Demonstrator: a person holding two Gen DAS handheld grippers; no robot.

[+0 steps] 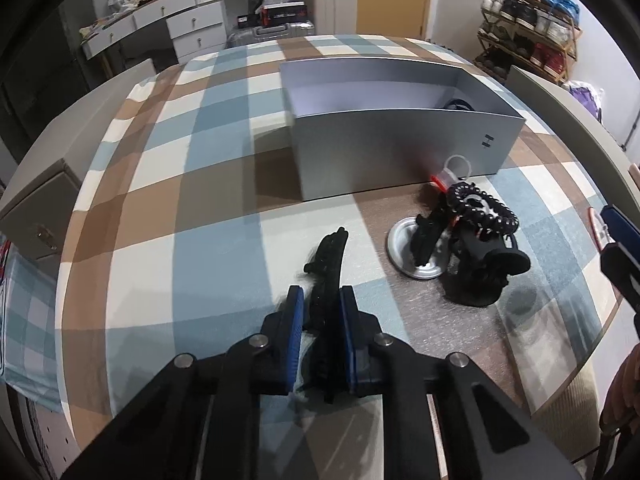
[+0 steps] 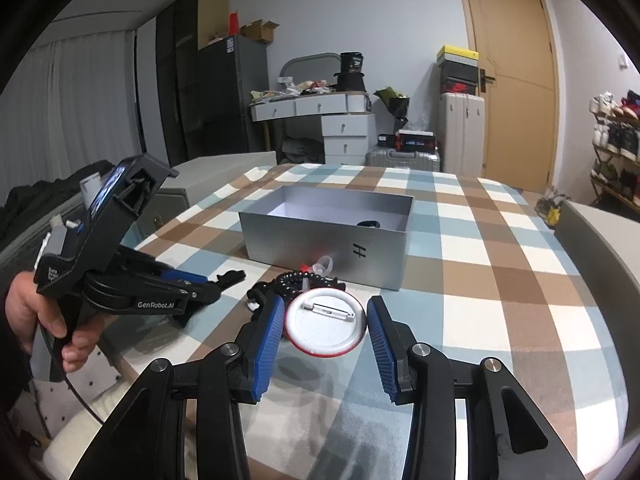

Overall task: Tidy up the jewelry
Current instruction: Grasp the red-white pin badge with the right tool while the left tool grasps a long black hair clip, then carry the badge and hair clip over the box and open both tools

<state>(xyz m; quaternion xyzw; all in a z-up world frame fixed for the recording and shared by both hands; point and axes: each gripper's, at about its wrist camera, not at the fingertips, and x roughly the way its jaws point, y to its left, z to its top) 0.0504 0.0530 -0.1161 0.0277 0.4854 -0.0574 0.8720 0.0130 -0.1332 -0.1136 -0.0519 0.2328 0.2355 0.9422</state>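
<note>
My left gripper (image 1: pixel 320 300) is shut on a long black hair clip (image 1: pixel 330 264) and holds it over the checked tablecloth; it also shows in the right wrist view (image 2: pixel 212 284). My right gripper (image 2: pixel 326 316) is open around a round white pin badge with a red rim (image 2: pixel 326 322), lying face down. An open silver box (image 1: pixel 404 152) stands behind, with a dark item inside (image 2: pixel 368 224). A pile of black hair ties and clips (image 1: pixel 476 236) lies beside a metal badge (image 1: pixel 416 248).
The table (image 2: pixel 500 280) has a checked blue, brown and white cloth. A clear plastic ring with a red bit (image 1: pixel 452 172) lies against the box front. A chair back (image 2: pixel 600 248) stands at the table's right. Dresser, suitcases and shoe rack stand behind.
</note>
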